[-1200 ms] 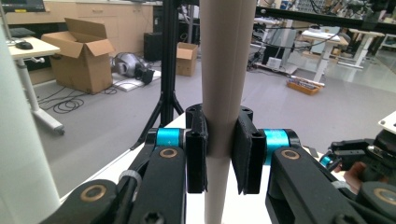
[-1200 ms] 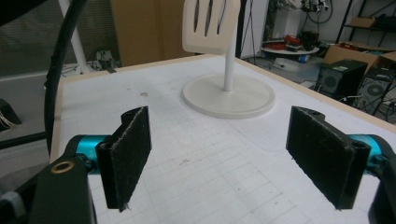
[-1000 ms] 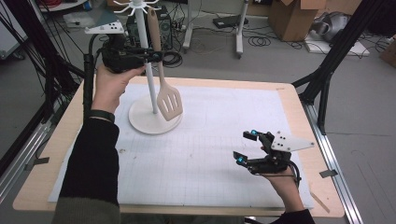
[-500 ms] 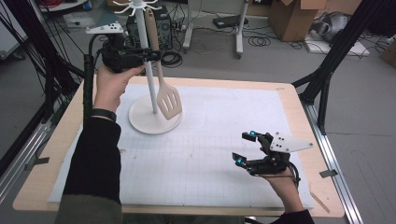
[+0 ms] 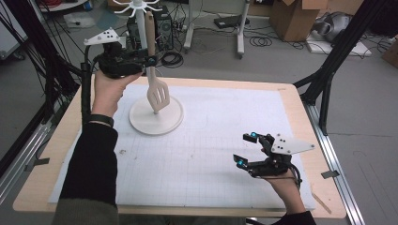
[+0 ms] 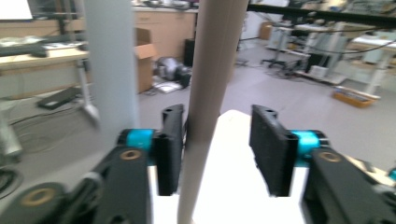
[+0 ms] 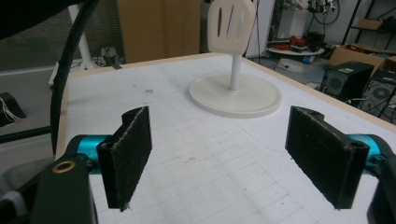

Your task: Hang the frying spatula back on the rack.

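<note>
— On the far left of the table, what is being handled?

— A white rack with a round base and an upright pole is seen there, and a spatula is hung or being hung from its hooked top. The spatula's handle is bracketed by the left gripper, whose jaws stand parted; one jaw appears to touch the handle while a gap is left at the other, so the handle is not clamped.

— And the right gripper?

— It is held low over the near right of the mat, jaws spread wide, with nothing between them.

— How is the spatula lined up?

— Its long axis is kept close to vertical, beside the pole: the handle is pointed up toward the hooks and the slotted blade down, above the base.

— What could go wrong?

— If the handle's end is not properly seated on a hook, the spatula could be dropped onto the base once the jaws are drawn away. The handle could also be caught during withdrawal, so that the rack is nudged or tipped.
</note>
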### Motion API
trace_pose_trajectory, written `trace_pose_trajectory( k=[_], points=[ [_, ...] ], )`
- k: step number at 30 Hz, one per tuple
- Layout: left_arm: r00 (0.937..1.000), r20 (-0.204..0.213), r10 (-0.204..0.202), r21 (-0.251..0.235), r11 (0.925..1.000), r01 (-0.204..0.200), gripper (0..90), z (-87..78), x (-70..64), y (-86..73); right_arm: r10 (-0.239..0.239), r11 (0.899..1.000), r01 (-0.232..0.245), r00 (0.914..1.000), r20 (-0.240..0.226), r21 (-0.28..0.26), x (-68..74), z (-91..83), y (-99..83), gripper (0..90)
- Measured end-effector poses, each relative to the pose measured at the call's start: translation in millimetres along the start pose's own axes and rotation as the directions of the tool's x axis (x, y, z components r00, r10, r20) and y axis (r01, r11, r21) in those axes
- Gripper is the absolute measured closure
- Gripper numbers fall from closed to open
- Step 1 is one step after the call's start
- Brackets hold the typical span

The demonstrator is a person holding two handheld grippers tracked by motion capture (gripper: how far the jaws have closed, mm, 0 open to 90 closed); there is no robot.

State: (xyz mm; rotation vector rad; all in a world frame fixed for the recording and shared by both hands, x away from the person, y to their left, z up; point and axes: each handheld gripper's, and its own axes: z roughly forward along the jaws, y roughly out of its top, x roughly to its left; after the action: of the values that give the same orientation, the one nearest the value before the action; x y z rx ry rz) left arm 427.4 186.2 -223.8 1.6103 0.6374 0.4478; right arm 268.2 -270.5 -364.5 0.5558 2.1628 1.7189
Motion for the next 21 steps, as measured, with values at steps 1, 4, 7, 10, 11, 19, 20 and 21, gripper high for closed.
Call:
trace_pose_trajectory(
  k=[1,4,7,10,11,19,20,21],
  points=[
    [0.9998,-0.019,0.009,-0.001,1.0000,-0.009,44.5,-3.1,-1.1,-2.4,-0.009,1.000,0.009,1.0000,0.002,-0.006,-0.7,-0.1,0.0,21.9],
    [0.9987,-0.005,0.051,-0.006,0.9987,-0.051,35.6,-12.6,-7.9,-9.6,-0.001,1.000,0.001,1.0000,0.004,-0.009,-0.8,-2.1,-0.1,21.9],
    [0.9947,0.043,0.094,0.006,0.9955,-0.094,29.7,-22.7,-19.2,-17.3,0.002,1.000,-0.002,1.0000,-0.002,-0.006,0.1,-3.5,-0.9,21.9],
    [0.9881,0.087,0.126,0.014,0.9917,-0.128,26.2,-34.2,-31.7,-28.5,0.007,1.000,-0.007,1.0000,-0.001,0.000,0.0,-2.9,-2.4,21.5],
    [0.9856,0.097,0.139,0.019,0.9898,-0.141,25.5,-37.9,-36.2,-33.3,0.005,1.000,-0.005,1.0000,0.002,0.000,-0.8,-2.2,-3.2,21.3],
    [0.9625,0.225,0.151,0.008,0.9876,-0.157,21.2,-62.9,-62.5,-83.3,0.021,1.000,-0.021,0.9996,-0.017,0.016,-4.9,1.6,-5.8,16.2],
    [0.9614,0.235,0.143,0.011,0.9886,-0.150,20.3,-65.6,-64.5,-91.3,0.022,1.000,-0.021,0.9995,-0.022,0.022,-5.2,2.9,-6.3,15.0],
    [0.9595,0.244,0.141,0.016,0.9886,-0.149,20.0,-68.4,-66.0,-99.3,0.016,0.999,-0.016,0.9995,-0.027,0.030,-6.0,4.3,-7.0,14.9]
  ],
)
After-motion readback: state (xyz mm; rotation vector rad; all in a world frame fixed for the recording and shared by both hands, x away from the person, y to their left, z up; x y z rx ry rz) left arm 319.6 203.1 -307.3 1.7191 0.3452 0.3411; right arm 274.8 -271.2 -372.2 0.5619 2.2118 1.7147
